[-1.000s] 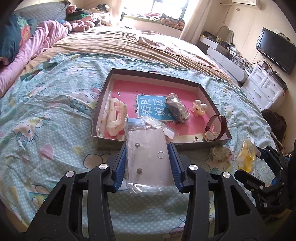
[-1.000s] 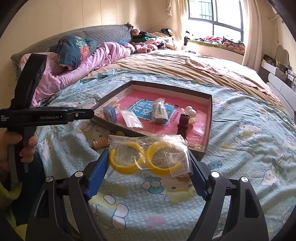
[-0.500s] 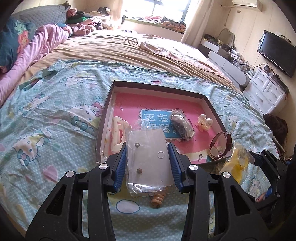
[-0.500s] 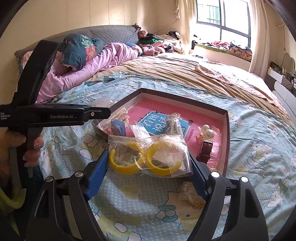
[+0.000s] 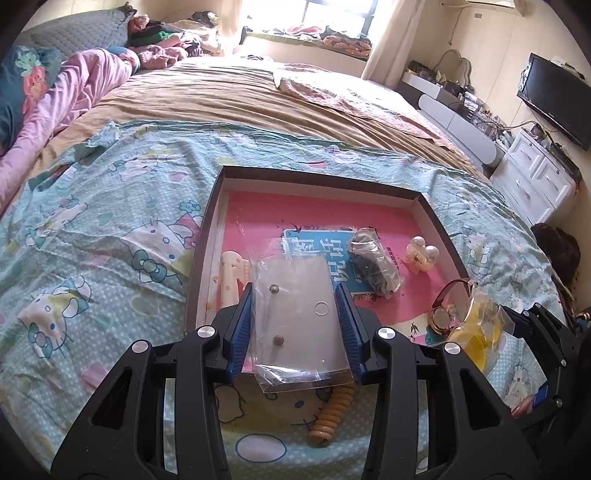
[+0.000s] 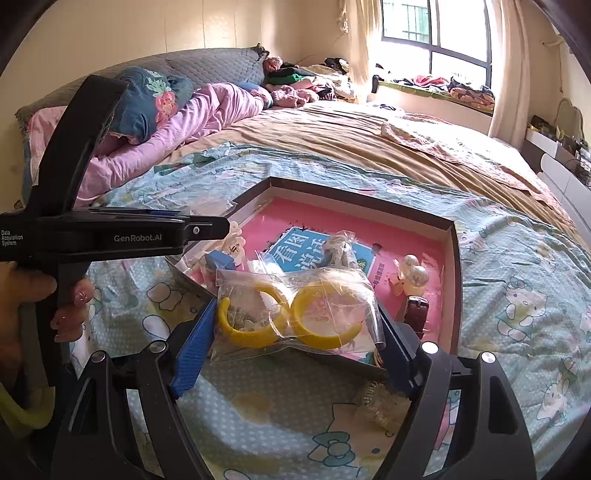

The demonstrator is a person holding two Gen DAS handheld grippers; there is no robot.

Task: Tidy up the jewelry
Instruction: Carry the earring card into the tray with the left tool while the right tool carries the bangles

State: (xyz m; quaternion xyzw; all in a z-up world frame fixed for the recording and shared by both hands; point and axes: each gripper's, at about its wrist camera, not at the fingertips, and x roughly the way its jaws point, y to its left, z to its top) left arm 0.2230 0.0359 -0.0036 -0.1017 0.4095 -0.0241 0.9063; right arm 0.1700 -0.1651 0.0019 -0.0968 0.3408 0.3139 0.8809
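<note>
Jewelry box (image 5: 436, 221) sits on the bed (image 5: 110, 229), with some pieces already inside. My left fingers (image 5: 243, 325) squeeze a clear earring bag (image 5: 299, 317); my right fingers (image 6: 195, 339) squeeze a yellow hoops bag (image 6: 295, 314). Both bags, an orange coil (image 5: 332, 410) and a clear clip (image 6: 384, 406) remain outside. The dark bag's (image 5: 375, 267) contents are unclear.

1. Daylight is streaming through a window (image 6: 436, 33) behind the bed (image 5: 258, 99).
2. A cartoon-cat sheet (image 5: 92, 236) is covering the bed's near end.
3. Pink bedding (image 6: 192, 118) is lying bunched against a grey quilted headboard (image 6: 207, 66).
4. A television (image 5: 557, 98) is hanging above white drawers (image 5: 535, 177).
</note>
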